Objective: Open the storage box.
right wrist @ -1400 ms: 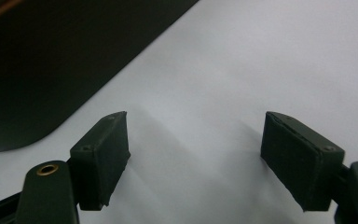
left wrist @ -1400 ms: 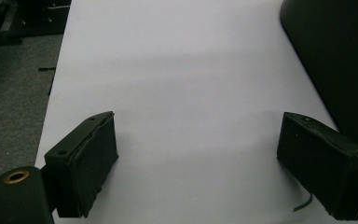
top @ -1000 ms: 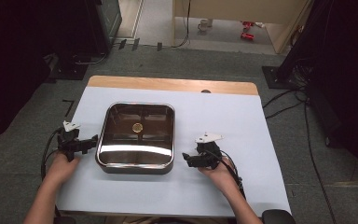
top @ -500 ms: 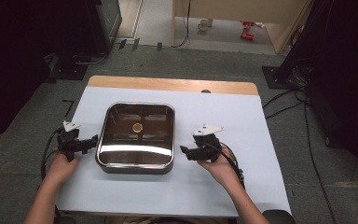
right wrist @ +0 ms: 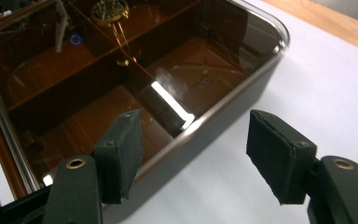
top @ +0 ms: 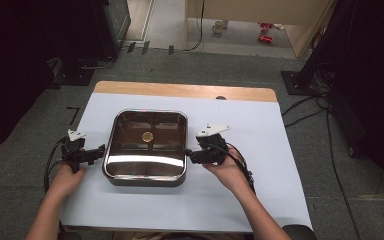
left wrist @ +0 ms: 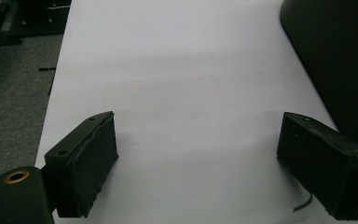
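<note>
A square dark box [top: 145,167] with a glossy brown see-through lid and a gold knob [top: 147,135] sits mid-table. Dividers show under the lid [right wrist: 121,84], with the knob [right wrist: 107,9] at the top of that view. My right gripper [top: 188,156] is at the box's right side and stands open [right wrist: 193,154]. One jaw hangs over the lid and the other outside the wall, above the table. My left gripper [top: 99,150] is open just left of the box, with only white table between its jaws [left wrist: 196,158]. The box's dark side [left wrist: 335,56] is beside the left gripper's right jaw.
A white sheet [top: 260,150] covers the table, and a wooden strip [top: 180,90] shows along the far edge. Grey carpet surrounds the table. Cables [top: 305,112] run on the floor at the right, and dark equipment [top: 70,40] stands at the back left.
My right gripper has moved left and slightly forward, up to the box's right side. The left gripper and the box have stayed put.
</note>
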`<state>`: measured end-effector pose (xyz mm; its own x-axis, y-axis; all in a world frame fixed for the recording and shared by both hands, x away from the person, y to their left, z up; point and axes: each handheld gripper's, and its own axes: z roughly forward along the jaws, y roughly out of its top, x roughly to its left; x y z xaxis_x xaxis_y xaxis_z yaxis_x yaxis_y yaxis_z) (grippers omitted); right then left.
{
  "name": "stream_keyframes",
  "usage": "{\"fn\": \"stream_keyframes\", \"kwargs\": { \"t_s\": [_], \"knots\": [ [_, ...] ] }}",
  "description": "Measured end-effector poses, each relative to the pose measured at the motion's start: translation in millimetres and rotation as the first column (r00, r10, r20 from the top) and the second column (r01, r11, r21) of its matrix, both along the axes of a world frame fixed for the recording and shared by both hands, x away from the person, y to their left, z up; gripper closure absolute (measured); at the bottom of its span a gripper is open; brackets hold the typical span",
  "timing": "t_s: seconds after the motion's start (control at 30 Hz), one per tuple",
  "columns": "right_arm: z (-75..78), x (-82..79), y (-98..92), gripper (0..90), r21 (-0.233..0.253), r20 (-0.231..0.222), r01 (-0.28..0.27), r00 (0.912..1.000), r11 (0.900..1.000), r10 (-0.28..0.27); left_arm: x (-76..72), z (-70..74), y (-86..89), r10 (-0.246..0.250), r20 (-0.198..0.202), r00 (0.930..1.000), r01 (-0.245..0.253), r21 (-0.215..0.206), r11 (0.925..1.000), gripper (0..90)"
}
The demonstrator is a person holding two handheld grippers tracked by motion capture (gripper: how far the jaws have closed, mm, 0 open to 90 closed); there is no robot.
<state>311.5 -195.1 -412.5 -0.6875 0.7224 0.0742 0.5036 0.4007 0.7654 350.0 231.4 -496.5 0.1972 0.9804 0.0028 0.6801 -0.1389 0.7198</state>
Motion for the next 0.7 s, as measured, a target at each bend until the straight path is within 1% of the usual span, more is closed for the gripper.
{"fn": "stream_keyframes", "kwargs": {
  "t_s": [0.13,0.27,0.3,0.43,0.6,0.7],
  "knots": [
    [2.9,5.9,10.7,36.6,-0.002,0.007,-0.021,0.9998,1.0,0.021,0.0,0.0,0.0,0.0,0.0,1.0,0.0,0.0,1.0,12.0],
    [4.2,12.1,20.2,37.4,0.007,0.004,-0.034,0.9994,0.999,0.034,0.0,0.0,0.0,0.0,0.0,1.0,0.0,-0.001,1.0,12.0],
    [4.1,14.2,23.1,37.9,0.008,0.01,-0.04,0.9992,0.999,0.04,0.0,0.0,0.0,0.0,0.0,1.0,0.0,0.0,1.0,12.0],
    [4.6,19.1,32.7,38.4,0.015,0.007,-0.053,0.9986,0.998,0.053,0.0,0.0,0.0,0.0,0.0,1.0,0.0,-0.001,1.0,12.0],
    [6.0,24.5,45.1,39.8,0.026,0.015,-0.07,0.9975,0.997,0.069,0.0,0.1,0.0,0.0,-0.001,1.0,0.0,-0.001,1.0,12.0],
    [6.2,27.9,53.4,40.5,0.024,0.02,-0.08,0.9966,0.997,0.08,0.0,0.0,0.0,0.001,0.0,1.0,-0.001,-0.002,1.0,12.0]
  ]
}}
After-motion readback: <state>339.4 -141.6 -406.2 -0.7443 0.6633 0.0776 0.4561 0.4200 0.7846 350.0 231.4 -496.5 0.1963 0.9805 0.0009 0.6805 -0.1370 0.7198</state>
